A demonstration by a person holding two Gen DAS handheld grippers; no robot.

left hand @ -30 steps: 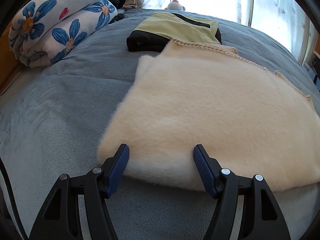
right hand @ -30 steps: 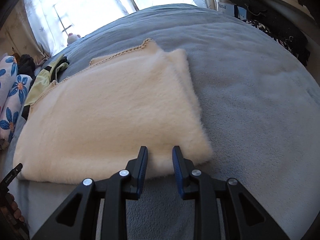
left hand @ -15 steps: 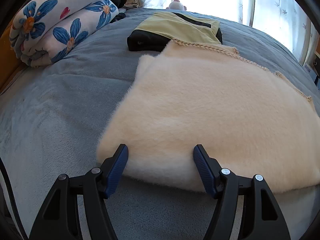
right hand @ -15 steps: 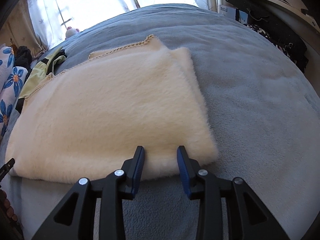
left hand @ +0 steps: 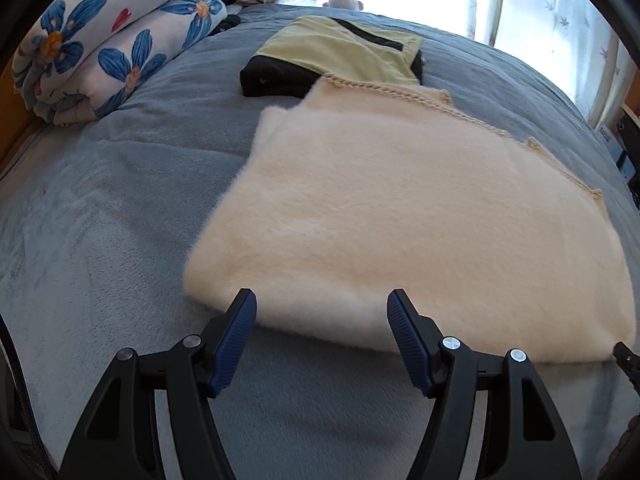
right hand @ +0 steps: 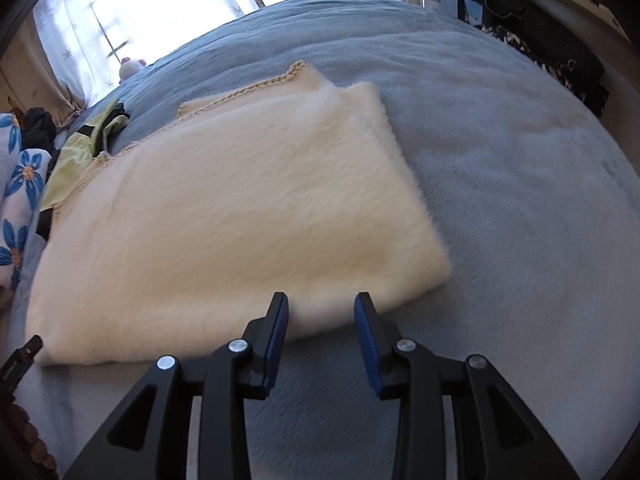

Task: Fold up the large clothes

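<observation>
Your right gripper [right hand: 321,312] has let its fingers [right hand: 277,328] spread apart: a second ago they stood close together at the near fold of the cream fleece garment [right hand: 240,216], and now the gap between them is clearly wider, with the pads clear of the fabric. Your left gripper [left hand: 321,312] has drawn back a little from that fold, so a strip of the grey bed cover [left hand: 100,208] now shows between its fingers [left hand: 236,336] and the fleece edge.
</observation>
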